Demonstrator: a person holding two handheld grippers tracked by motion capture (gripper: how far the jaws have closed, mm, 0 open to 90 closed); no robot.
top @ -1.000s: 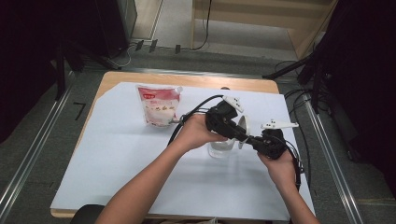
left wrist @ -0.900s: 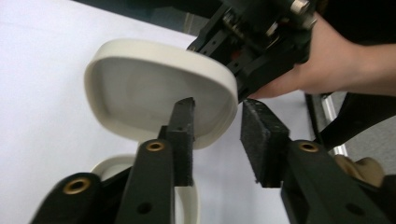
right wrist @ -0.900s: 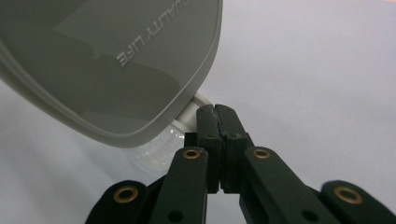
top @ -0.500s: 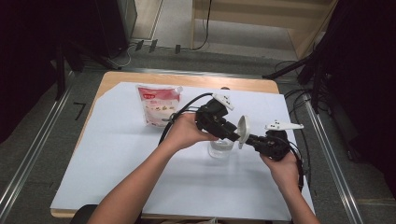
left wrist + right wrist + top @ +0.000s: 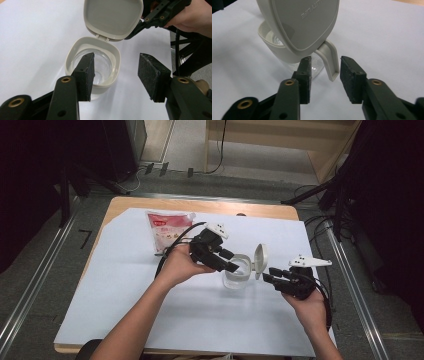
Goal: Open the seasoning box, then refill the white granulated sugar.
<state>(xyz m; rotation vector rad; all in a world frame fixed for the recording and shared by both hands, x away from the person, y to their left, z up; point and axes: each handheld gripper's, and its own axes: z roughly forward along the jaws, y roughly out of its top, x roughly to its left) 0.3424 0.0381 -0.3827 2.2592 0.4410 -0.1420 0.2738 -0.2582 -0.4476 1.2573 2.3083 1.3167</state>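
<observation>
Both grippers' jaws have just been opening: left gripper [image 5: 227, 265] drawn back off the open jar [image 5: 236, 275] mid-table, right gripper [image 5: 324, 76] spread around its lid latch [image 5: 331, 65], not pinching.

A red-and-white printed plastic pouch [image 5: 166, 227] lies at the far left of the white sheet [image 5: 125, 290] covering the wooden desk [image 5: 200, 206].

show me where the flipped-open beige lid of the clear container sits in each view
High view: the beige hinged lid stands upright right of centre, between both grippers.
Left gripper view: top centre, inner face showing.
Right gripper view: upper left, outer face showing.
Shared landmark: the clear container's beige rim below it.
</observation>
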